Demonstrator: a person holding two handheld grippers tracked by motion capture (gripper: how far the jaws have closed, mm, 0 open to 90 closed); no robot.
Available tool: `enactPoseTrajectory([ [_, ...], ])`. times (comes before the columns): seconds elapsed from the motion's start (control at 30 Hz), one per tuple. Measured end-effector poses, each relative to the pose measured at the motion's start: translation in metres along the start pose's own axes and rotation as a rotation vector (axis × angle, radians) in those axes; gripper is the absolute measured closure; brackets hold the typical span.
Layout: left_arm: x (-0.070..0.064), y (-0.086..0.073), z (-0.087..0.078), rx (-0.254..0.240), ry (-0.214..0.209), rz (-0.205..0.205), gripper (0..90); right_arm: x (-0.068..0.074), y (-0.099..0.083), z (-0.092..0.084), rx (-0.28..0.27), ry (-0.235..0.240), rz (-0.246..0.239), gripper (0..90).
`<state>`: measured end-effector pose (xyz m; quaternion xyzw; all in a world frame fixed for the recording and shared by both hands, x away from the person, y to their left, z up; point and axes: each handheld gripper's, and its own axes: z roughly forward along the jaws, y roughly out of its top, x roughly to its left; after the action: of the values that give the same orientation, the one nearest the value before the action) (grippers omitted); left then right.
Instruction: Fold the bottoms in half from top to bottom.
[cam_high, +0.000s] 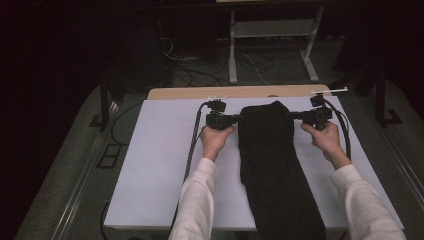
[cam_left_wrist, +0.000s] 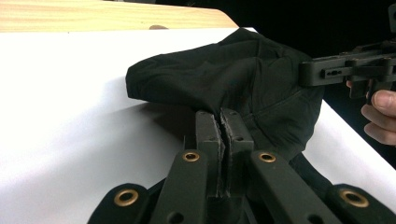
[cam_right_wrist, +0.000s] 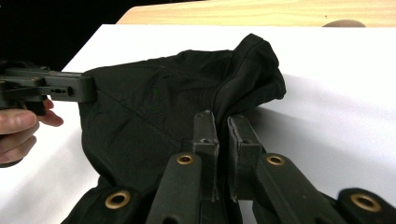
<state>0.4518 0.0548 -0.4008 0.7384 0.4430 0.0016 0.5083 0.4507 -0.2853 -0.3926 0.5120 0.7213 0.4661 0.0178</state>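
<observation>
A black garment (cam_high: 272, 160) lies lengthwise down the middle of the white table top (cam_high: 160, 165), its near end hanging over the front edge. My left gripper (cam_high: 240, 119) is shut on the garment's left edge near its far end, and my right gripper (cam_high: 291, 115) is shut on the right edge opposite. In the left gripper view the jaws pinch a fold of the black garment (cam_left_wrist: 224, 79), with my left gripper (cam_left_wrist: 221, 116) closed tight. In the right gripper view the black garment (cam_right_wrist: 163, 98) bunches up between the two hands, gripped by my right gripper (cam_right_wrist: 219, 119). The far end of the cloth is lifted off the table.
A bare wooden strip (cam_high: 210, 93) runs along the table's far edge. Beyond it on the floor stand a white metal frame (cam_high: 272, 40) and loose cables (cam_high: 200, 70). White surface lies free on both sides of the garment.
</observation>
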Motion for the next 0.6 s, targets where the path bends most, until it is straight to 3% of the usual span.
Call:
enactPoseTrajectory([
  [0.2, -0.004, -0.005, -0.005, -0.027, -0.027, -0.028, 86.2, 0.007, 0.0, -0.008, -0.009, -0.002, -0.017, 82.1],
  [0.6, -0.013, -0.007, -0.014, -0.025, -0.047, -0.013, 86.2, 0.014, -0.01, -0.019, -0.005, -0.007, -0.04, 82.1],
])
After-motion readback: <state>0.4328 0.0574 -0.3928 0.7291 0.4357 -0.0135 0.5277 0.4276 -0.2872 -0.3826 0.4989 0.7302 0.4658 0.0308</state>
